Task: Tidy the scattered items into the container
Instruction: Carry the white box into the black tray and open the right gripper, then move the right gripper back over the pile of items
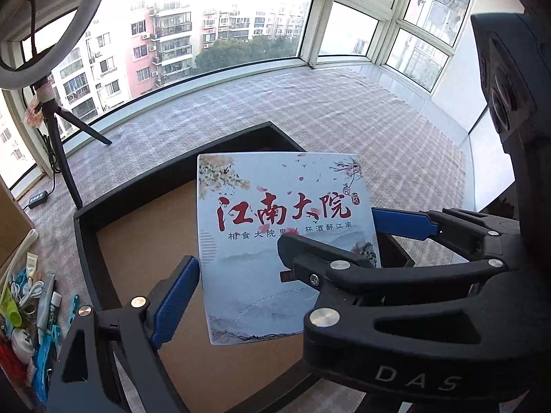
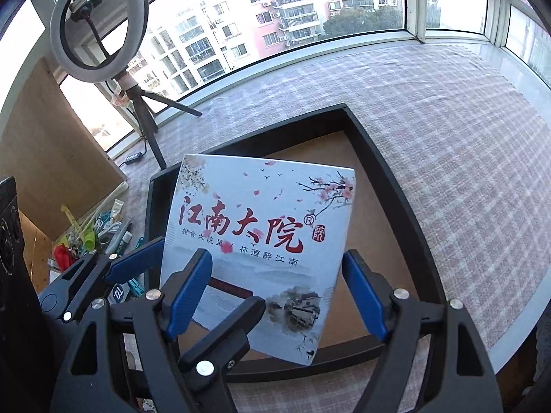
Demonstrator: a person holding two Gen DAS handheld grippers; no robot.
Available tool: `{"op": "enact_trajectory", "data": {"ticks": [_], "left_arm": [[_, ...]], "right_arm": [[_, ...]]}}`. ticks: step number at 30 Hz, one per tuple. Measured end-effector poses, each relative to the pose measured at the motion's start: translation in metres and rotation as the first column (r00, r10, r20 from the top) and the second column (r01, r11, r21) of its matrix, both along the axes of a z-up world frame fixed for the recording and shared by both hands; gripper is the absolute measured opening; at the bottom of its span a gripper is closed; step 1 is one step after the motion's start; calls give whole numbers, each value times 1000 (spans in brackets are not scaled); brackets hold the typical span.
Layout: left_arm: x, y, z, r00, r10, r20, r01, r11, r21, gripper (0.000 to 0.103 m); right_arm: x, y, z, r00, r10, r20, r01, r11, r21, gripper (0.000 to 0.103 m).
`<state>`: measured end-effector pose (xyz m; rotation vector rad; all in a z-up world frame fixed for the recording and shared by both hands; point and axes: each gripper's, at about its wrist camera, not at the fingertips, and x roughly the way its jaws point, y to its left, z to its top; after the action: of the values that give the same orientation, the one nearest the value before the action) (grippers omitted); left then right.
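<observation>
Flat printed box point(image 1: 275, 213) held above black tray point(image 1: 86, 241), jaws of left gripper point(image 1: 275, 275) and right gripper point(image 2: 275, 292) clamped on opposite edges. Looks light, stiff, glossy, likely slippery; squeeze side edges, not face.

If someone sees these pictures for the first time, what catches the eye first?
First, the pale printed box with red calligraphy, held between both hand-held grippers above the black tray. Next, the ring light on its tripod by the window, and the small clutter left of the tray.
</observation>
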<state>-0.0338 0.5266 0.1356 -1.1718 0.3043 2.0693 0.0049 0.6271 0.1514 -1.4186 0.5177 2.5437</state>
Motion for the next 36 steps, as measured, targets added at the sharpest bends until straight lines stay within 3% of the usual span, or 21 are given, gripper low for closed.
{"op": "enact_trajectory", "data": {"ticks": [6, 16, 24, 30, 36], "left_arm": [[-1, -13, 11, 997, 22, -69, -24, 999, -26, 86], [-10, -120, 9, 981, 181, -73, -185, 981, -63, 86], [5, -256, 14, 936, 343, -84, -350, 932, -93, 86], [3, -356, 41, 873, 462, -155, -480, 869, -117, 86], [-5, -416, 28, 840, 518, -164, -539, 831, -135, 86]], "right_arm": [[-1, 5, 9, 1000, 2, -28, 1, 995, 102, 78], [3, -31, 6, 993, 104, -47, -101, 993, 52, 78], [23, -61, 12, 984, 175, -44, -174, 984, 25, 78], [39, -75, 42, 985, 152, -85, -146, 987, 73, 78], [43, -110, 44, 985, 136, -101, -130, 990, 60, 78]]}}
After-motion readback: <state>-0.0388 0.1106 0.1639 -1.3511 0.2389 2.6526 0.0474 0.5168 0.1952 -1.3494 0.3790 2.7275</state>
